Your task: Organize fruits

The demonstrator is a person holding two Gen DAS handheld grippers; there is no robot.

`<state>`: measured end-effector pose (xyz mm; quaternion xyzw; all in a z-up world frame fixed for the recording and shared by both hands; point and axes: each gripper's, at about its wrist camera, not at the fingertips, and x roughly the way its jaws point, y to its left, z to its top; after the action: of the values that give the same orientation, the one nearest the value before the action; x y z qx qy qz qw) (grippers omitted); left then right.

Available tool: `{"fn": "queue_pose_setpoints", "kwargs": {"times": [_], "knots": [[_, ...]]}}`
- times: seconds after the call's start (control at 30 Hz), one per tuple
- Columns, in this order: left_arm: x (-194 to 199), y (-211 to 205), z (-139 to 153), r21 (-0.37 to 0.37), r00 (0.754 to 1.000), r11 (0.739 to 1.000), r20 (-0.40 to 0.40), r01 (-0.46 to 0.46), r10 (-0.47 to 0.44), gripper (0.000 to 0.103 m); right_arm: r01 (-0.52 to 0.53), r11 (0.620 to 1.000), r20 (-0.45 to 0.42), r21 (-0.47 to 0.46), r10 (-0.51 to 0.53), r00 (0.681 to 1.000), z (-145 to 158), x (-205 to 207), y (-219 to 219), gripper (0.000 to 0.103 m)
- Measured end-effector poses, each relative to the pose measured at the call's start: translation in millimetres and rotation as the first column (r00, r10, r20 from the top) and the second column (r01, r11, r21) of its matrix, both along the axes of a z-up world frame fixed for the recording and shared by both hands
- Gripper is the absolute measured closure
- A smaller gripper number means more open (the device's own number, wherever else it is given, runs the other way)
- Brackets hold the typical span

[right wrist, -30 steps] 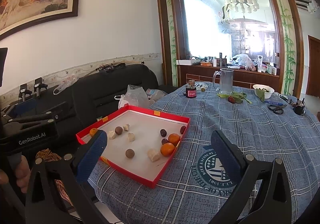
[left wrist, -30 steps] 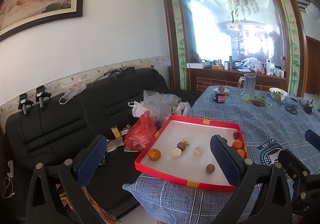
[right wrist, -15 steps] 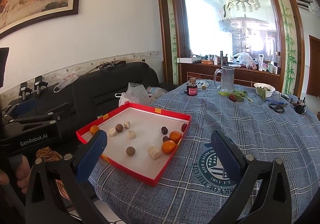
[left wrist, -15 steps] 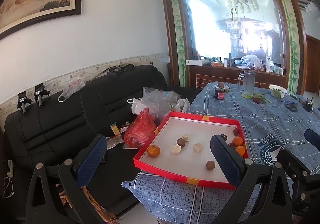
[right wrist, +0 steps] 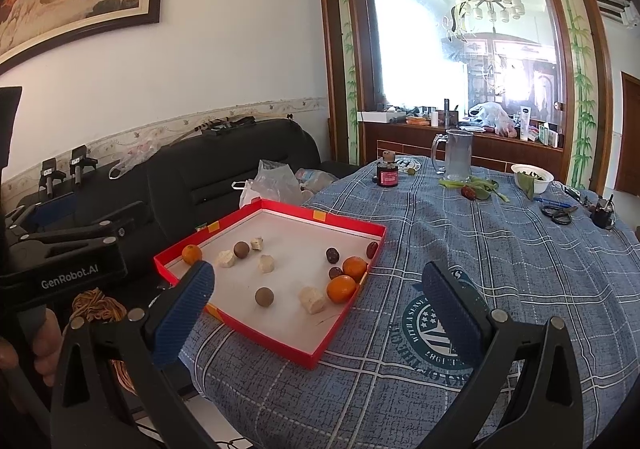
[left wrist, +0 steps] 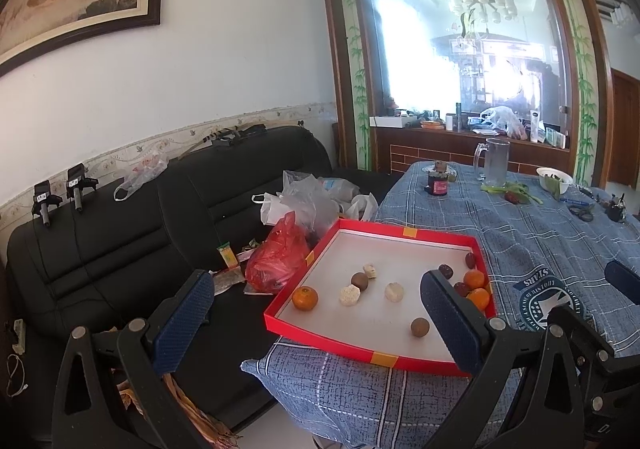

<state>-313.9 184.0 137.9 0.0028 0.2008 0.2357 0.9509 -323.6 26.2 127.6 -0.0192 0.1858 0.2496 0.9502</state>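
Shallow red cardboard tray (right wrist: 348,323) with a white floor sits at the 9 o'clock edge of the blue plaid-clothed surface (right wrist: 520,273). Inside: three orange tangerines, two touching at its 3 o'clock wall (right wrist: 347,279), one alone at 9 o'clock (right wrist: 191,253); brown round fruits (right wrist: 264,296), dark red dates (right wrist: 332,255), pale peeled chunks (right wrist: 312,299) scattered apart. Left tool (left wrist: 316,313) and right tool (right wrist: 320,305) both gape wide, empty, above the tray. Black leather sofa (left wrist: 140,225) beyond at 9 o'clock.
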Motion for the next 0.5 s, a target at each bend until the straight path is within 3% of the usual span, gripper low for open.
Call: {"fn": "queue_pose_setpoints", "kwargs": {"times": [0.5], "knots": [[0.0, 2.2, -4.2, -0.002, 1.000, 1.000, -0.006, -0.001, 0.001, 0.000, -0.013, 1.000, -0.001, -0.009, 0.013, 1.000, 1.0, 0.0, 2.3, 0.000]]}}
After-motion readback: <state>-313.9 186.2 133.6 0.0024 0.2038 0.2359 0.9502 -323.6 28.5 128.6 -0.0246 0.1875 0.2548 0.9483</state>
